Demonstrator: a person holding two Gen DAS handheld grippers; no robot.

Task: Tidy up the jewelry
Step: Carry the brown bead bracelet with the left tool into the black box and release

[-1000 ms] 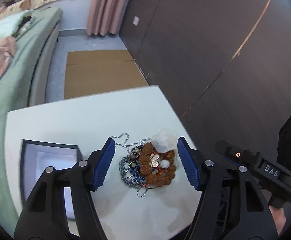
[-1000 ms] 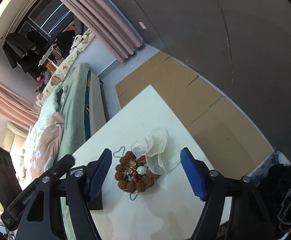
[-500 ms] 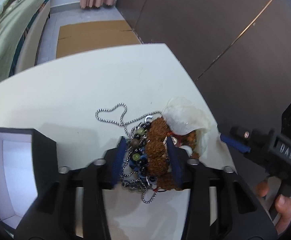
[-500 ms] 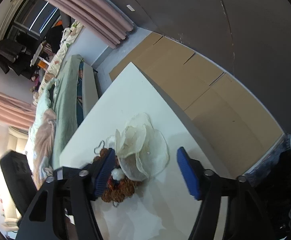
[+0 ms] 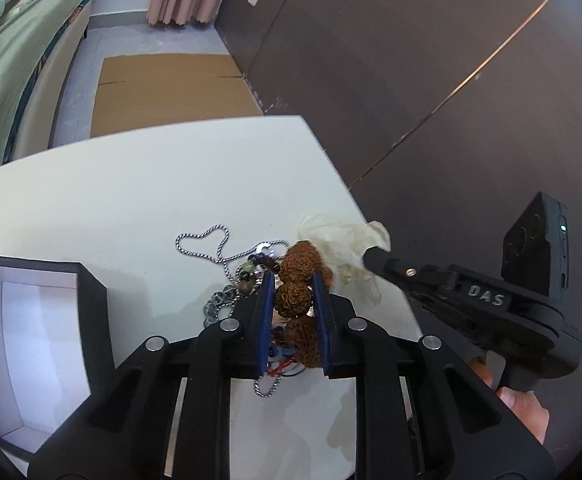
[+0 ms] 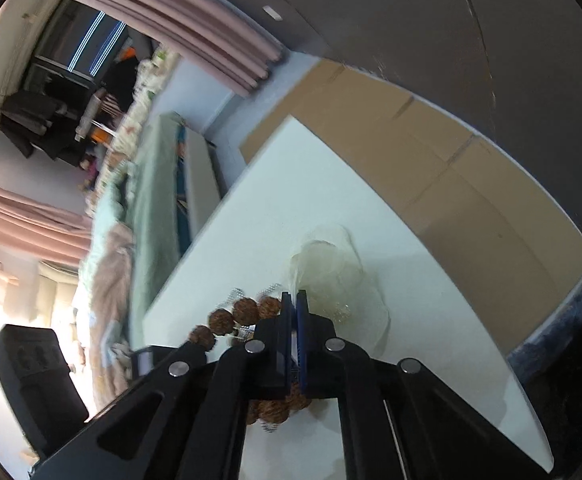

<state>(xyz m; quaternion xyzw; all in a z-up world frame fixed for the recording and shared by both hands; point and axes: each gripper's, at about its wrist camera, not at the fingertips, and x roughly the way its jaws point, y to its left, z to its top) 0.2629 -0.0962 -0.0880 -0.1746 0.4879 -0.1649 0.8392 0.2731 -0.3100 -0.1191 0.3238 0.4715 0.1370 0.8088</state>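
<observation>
A tangle of jewelry lies on the white table (image 5: 139, 184): a brown rough-bead bracelet (image 5: 296, 280), a silver chain (image 5: 205, 242), dark and green beads (image 5: 247, 276) and a sheer white pouch (image 5: 343, 240). My left gripper (image 5: 291, 284) is shut on the brown bead bracelet. My right gripper (image 6: 291, 300) is shut on the edge of the sheer pouch (image 6: 331, 276), with brown beads (image 6: 235, 314) just to its left. The right gripper also shows in the left wrist view (image 5: 375, 256), touching the pouch.
An open black jewelry box with a white lining (image 5: 31, 340) stands on the table at the left. The table's right edge (image 5: 347, 192) runs beside a dark wall. A green-covered bed (image 5: 15, 60) and cardboard on the floor (image 5: 171, 88) lie beyond.
Both grippers came down onto the pile and closed: the left on the brown bead bracelet, the right on the sheer pouch. One second ago both were wide open above it.
</observation>
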